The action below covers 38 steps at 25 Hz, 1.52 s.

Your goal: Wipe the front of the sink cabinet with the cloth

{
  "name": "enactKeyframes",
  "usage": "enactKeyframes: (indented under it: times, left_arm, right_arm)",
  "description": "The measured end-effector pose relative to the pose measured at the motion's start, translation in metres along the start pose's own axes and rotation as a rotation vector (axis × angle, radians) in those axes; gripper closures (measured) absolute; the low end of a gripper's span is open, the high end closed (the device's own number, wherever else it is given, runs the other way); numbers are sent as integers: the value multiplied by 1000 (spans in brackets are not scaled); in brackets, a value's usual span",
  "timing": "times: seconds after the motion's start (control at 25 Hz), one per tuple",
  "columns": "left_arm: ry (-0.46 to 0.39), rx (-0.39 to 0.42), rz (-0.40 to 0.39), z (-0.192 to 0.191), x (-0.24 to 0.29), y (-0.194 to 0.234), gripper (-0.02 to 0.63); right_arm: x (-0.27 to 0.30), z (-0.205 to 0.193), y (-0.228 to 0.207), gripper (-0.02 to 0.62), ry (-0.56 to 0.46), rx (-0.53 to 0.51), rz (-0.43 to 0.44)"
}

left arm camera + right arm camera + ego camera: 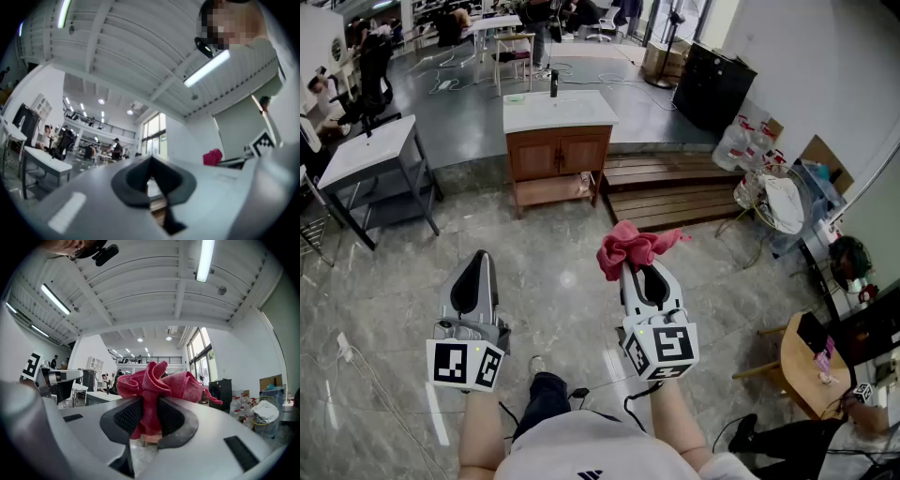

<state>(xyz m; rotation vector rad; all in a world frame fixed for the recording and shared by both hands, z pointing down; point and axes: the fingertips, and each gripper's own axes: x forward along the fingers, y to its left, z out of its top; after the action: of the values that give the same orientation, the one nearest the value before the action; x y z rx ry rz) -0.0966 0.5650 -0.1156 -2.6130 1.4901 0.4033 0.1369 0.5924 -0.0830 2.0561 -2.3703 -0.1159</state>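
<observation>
Right gripper (pixel 630 272) is clamping the red cloth (pixel 633 246), which is bunching up above its jaws. Left gripper (pixel 478 267) is riding alongside with its jaws together, carrying nothing. Both are hanging over the floor (pixel 553 281), well apart from the cabinet (pixel 558 155) ahead. So the cloth is in hand, but the approach and all the wiping are looking yet to come.

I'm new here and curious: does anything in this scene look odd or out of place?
Nothing looks spilled or broken. The one oddity: the sink cabinet stands free on the open floor, against no wall. The cloth is bunched in the right tool, well short of it.
</observation>
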Motion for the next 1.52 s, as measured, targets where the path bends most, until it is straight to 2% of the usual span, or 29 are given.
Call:
enactKeyframes:
  times: [0.24,0.64,0.8,1.12,1.52]
  left_arm:
    - [-1,-14,1,0,4,-1,600]
    - [8,5,-1,-8,31,24,600]
    - [11,27,-5,-10,52,40,600]
    - [-9,10,-11,-16,96,87,600]
    - [-8,4,-59,-26,141,135,600]
  right_arm:
    - [3,0,-6,505,4,1,-2]
    - [43,-6,-1,504,3,12,10]
    - [72,-5,0,502,-1,32,16]
    - [133,-3,9,502,-20,42,3]
    - [195,-4,22,502,-25,43,-20]
